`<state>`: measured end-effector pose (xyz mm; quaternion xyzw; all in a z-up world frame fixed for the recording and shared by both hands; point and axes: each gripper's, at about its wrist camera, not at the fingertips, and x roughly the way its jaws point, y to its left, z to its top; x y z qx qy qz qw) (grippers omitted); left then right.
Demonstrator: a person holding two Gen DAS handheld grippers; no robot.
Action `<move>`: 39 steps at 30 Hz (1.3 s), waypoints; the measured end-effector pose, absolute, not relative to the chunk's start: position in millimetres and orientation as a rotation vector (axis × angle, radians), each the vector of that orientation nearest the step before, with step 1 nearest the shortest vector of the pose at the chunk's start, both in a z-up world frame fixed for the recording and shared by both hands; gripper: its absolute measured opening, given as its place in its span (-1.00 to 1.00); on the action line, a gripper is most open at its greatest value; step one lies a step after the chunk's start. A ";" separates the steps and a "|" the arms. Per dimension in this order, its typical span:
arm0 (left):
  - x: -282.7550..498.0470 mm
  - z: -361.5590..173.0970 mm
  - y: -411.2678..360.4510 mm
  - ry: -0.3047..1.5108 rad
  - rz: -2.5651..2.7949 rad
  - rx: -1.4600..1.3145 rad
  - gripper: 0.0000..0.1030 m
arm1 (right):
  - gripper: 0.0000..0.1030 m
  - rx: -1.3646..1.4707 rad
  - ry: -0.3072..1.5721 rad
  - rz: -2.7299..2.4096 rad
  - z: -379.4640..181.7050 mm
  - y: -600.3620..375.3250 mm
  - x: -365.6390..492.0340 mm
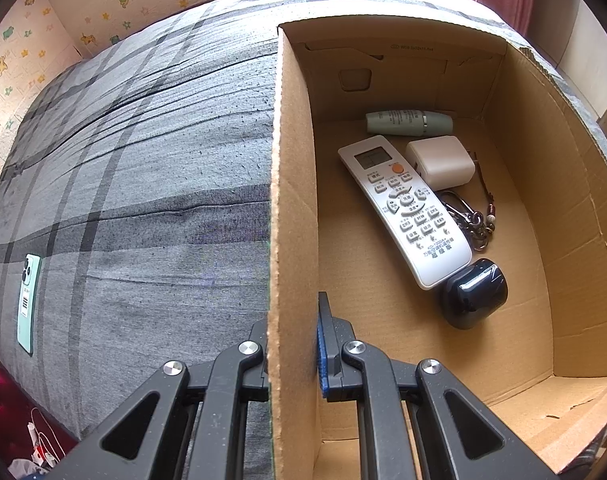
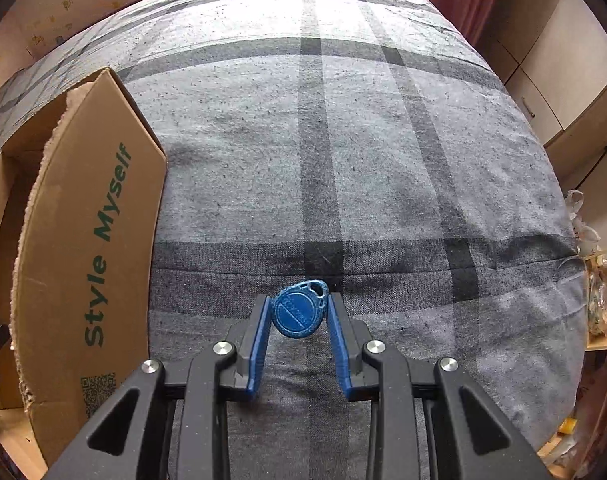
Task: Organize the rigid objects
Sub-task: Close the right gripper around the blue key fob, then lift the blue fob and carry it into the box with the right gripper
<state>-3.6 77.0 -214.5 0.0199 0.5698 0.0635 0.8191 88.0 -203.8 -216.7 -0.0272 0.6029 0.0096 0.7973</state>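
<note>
My left gripper [image 1: 293,320] is shut on the upright side wall of the cardboard box [image 1: 293,200], one finger on each face. Inside the box lie a white remote [image 1: 403,208], a pale green tube [image 1: 407,122], a white charger [image 1: 441,162], a key ring [image 1: 469,218] and a black earbud case [image 1: 475,292]. In the right wrist view my right gripper [image 2: 299,314] is shut on a blue key fob [image 2: 299,314], held a little above the grey plaid bed [image 2: 343,160]. The box [image 2: 91,240] stands to its left.
A mint green phone [image 1: 28,300] lies on the bed at the far left of the left wrist view. Cables and small items sit on the floor [image 1: 39,448] beyond the bed's near edge. Cabinets [image 2: 563,80] and bags stand past the bed's right side.
</note>
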 end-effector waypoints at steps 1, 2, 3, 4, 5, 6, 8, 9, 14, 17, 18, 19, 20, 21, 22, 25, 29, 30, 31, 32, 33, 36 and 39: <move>-3.5 -214.6 76.5 1.214 0.137 0.045 -0.76 | -0.43 -0.063 1.290 0.025 -212.7 -201.8 87.4; -3.4 -214.6 76.4 1.214 0.137 0.045 -0.76 | -0.42 -0.064 1.284 0.029 -208.4 -200.7 86.3; -3.3 -214.7 76.2 1.214 0.137 0.045 -0.76 | -0.42 -0.066 1.277 0.033 -203.9 -199.2 85.2; -3.3 -214.7 76.3 1.214 0.136 0.044 -0.76 | -0.42 -0.070 1.273 0.036 -199.5 -197.9 82.5; -3.4 -214.6 76.1 1.214 0.135 0.043 -0.76 | -0.42 -0.074 1.270 0.039 -194.9 -194.8 78.3; -3.3 -214.6 75.9 1.214 0.134 0.043 -0.76 | -0.43 -0.078 1.266 0.042 -190.6 -192.6 75.5; -3.1 -214.2 75.5 1.215 0.134 0.045 -0.76 | -0.43 -0.086 1.261 0.056 -185.5 -189.5 72.2; -3.0 -214.2 75.5 1.215 0.135 0.047 -0.76 | -0.43 -0.088 1.258 0.061 -183.5 -188.5 73.0; -2.8 -214.3 76.2 1.216 0.134 0.042 -0.76 | -0.43 -0.104 1.237 0.095 -167.7 -178.0 69.2; -2.7 -214.3 76.3 1.217 0.135 0.042 -0.76 | -0.43 -0.117 1.222 0.111 -156.7 -168.9 66.7; -2.8 -214.3 76.3 1.216 0.135 0.042 -0.76 | -0.43 -0.123 1.217 0.117 -153.1 -165.6 65.9; -2.8 -214.4 76.3 1.216 0.135 0.042 -0.76 | -0.42 -0.127 1.212 0.124 -149.4 -162.4 65.1; -2.7 -214.5 76.4 1.216 0.135 0.042 -0.76 | -0.42 -0.131 1.207 0.132 -146.2 -159.0 64.6; -2.7 -214.2 76.3 1.216 0.135 0.042 -0.76 | -0.42 -0.135 1.201 0.141 -142.4 -155.3 63.8; -2.6 -214.1 76.4 1.216 0.134 0.040 -0.76 | -0.42 -0.138 1.196 0.149 -138.7 -151.5 63.1; -2.8 -213.8 77.0 1.215 0.133 0.038 -0.76 | -0.42 -0.150 1.181 0.174 -129.1 -141.0 61.8; -3.1 -214.0 77.7 1.215 0.131 0.034 -0.76 | -0.42 -0.163 1.161 0.207 -117.7 -124.6 60.0; -3.1 -214.1 78.0 1.215 0.131 0.033 -0.76 | -0.42 -0.167 1.159 0.216 -116.0 -120.6 59.9; -3.2 -214.2 78.1 1.215 0.131 0.033 -0.76 | -0.42 -0.172 1.156 0.225 -114.3 -116.1 59.5; -3.2 -214.4 78.4 1.215 0.131 0.032 -0.76 | -0.42 -0.178 1.153 0.231 -113.4 -112.0 59.1; -3.1 -214.2 78.4 1.215 0.131 0.031 -0.76 | -0.42 -0.182 1.152 0.239 -112.3 -107.5 58.6; -3.5 -214.0 78.9 1.214 0.129 0.029 -0.76 | -0.42 -0.193 1.147 0.264 -110.1 -94.7 57.0; -3.0 -214.5 79.5 1.213 0.128 0.028 -0.76 | -0.42 -0.204 1.149 0.293 -111.1 -82.4 55.4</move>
